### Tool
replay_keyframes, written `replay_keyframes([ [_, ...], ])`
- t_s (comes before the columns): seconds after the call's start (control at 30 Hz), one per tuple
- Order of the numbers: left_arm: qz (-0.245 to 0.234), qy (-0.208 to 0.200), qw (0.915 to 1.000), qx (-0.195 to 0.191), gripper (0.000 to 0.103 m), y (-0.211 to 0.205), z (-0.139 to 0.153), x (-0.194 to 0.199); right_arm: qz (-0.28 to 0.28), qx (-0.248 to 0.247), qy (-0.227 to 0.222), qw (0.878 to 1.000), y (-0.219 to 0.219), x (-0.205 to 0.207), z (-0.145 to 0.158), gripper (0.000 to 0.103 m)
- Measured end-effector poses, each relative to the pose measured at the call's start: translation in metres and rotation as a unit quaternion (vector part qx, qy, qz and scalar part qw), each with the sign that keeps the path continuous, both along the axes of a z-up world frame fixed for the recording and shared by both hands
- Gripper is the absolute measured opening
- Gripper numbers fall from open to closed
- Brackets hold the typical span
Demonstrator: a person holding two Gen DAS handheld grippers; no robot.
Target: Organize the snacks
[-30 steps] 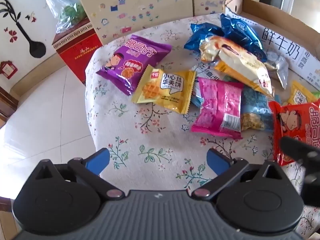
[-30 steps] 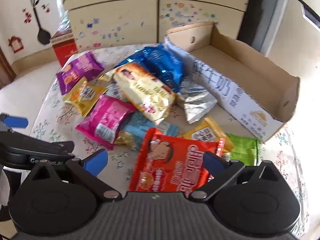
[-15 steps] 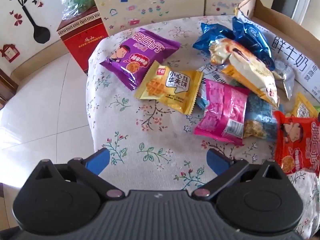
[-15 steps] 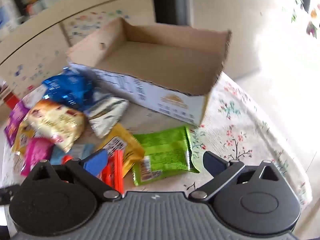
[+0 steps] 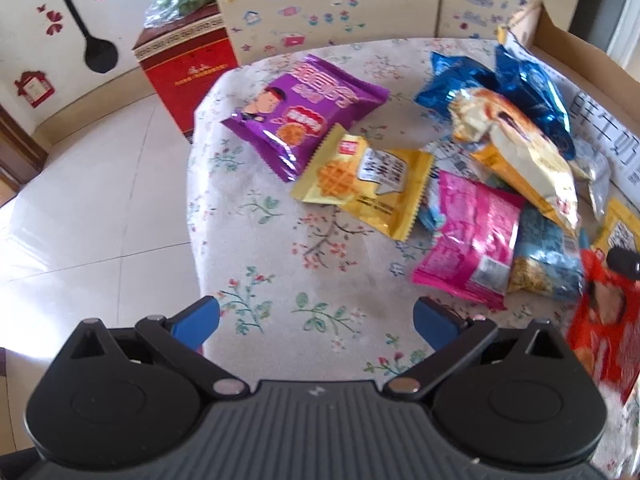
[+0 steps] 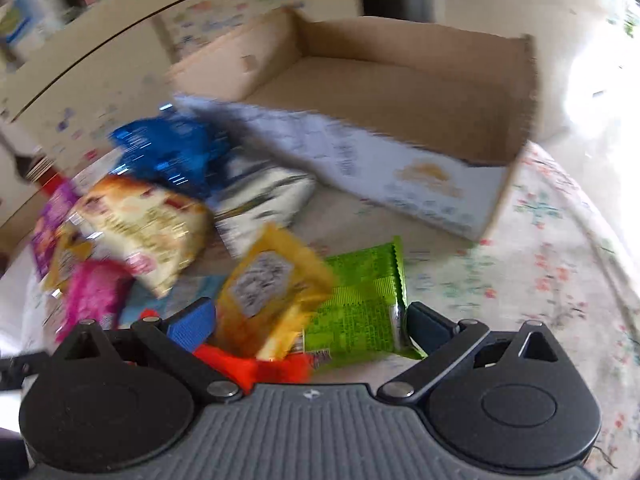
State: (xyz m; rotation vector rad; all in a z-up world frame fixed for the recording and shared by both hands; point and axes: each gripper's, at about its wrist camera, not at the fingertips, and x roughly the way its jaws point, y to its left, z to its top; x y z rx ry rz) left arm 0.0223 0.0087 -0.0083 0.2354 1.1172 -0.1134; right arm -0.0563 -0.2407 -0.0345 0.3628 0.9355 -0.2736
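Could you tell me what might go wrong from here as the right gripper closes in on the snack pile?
The right gripper is open over two overlapping packets, the yellow packet and the green packet, so it might pinch both or snag the red packet beneath. The right wrist view is motion-blurred; a fast approach could scatter the pile. The cardboard box sits near the table edge.

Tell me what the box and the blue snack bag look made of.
Box: plain brown corrugated cardboard inside, matte, with a rough cut rim; white printed outer face. Blue snack bag: likely metallised plastic film, glossy, crinkled, throwing sharp highlights.
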Motion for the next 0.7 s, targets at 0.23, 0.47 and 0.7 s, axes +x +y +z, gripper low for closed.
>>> replay_keyframes([
  [0.23, 0.022, -0.021, 0.9995, -0.003, 0.102, 0.012, 0.006, 0.004, 0.097, 0.016, -0.004, 0.995, 0.040, 0.002, 0.009, 0.103],
  [0.47, 0.027, -0.044, 0.9985, -0.019, 0.102, 0.015, 0.017, 0.004, 0.155, 0.012, -0.031, 0.987, 0.058, 0.000, 0.047, 0.103],
  [0.7, 0.017, -0.050, 0.9984, -0.016, 0.102, 0.008, 0.023, 0.015, 0.149, -0.001, -0.072, 0.986, 0.050, 0.027, 0.066, 0.103],
])
